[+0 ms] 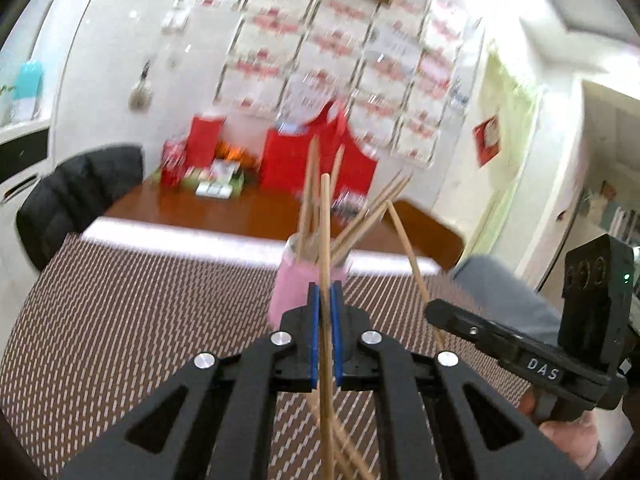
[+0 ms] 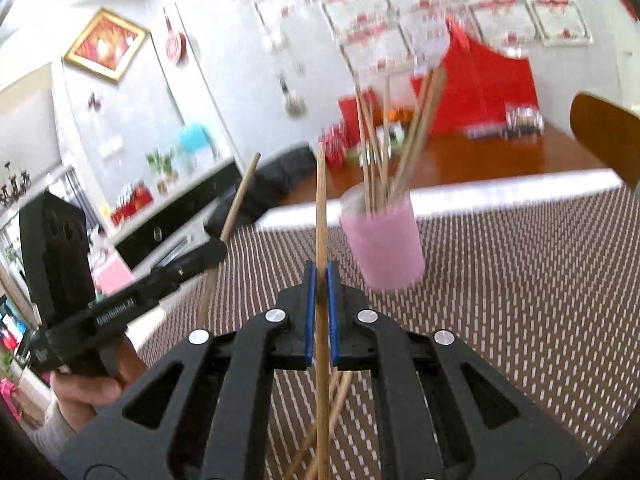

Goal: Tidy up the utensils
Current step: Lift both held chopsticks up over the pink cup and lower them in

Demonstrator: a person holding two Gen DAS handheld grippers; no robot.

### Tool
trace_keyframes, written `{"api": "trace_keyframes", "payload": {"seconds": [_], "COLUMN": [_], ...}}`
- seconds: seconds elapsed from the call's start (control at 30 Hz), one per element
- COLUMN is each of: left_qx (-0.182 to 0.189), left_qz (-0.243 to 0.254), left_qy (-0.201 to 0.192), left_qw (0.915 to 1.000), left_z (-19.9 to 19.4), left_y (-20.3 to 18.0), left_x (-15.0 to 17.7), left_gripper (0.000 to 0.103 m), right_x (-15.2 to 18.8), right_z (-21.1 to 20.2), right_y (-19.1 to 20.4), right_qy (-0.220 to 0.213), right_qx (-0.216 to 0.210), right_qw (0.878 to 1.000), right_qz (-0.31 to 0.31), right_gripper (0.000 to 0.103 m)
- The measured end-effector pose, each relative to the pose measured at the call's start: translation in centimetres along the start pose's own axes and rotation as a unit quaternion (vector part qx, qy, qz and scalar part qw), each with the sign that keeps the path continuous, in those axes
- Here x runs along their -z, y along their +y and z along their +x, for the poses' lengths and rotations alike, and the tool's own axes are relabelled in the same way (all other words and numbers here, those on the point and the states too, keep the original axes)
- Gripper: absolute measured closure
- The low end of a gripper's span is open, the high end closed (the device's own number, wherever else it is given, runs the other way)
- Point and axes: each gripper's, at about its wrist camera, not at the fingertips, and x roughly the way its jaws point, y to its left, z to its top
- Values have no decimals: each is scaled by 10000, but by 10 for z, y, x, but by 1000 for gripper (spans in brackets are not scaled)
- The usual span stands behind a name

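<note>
The room was bright; the wall [image 1: 320, 40] was blurred by motion, and the fisheye edges bent dark.

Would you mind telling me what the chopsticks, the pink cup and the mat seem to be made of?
Chopsticks: likely bamboo or wood, going by the matte tan, unpainted shafts. Pink cup: probably frosted plastic or glass, with pale translucent walls; blur leaves it open. Mat: apparently woven vinyl or fabric, with a brown-and-white ribbed weave.

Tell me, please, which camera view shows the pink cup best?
The right wrist view: the pink cup shows whole, rim to base, with chopsticks inside. In the left wrist view, the left claw and its chopstick hide part of it.
</note>
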Motion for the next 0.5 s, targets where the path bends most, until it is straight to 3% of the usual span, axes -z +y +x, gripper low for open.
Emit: {"api": "trace_keyframes", "payload": {"seconds": [0.17, 0.5], "left_qx": [411, 297], "left_qz": [147, 518], "left_qy": [-711, -1447], "left_qw": [9965, 9877], "left_z": [11, 62], "left_y": [-11, -26], "left_x": [-50, -121], "left_gripper": [97, 97], "right_x": [-49, -124], "right_z": [7, 43], "right_y": [12, 10], "right_qy": [-677, -1370], "right_qx": [116, 486], "right_qw": [9976, 9891], "right_qz": [-57, -218], "right_gripper": [97, 97]}}
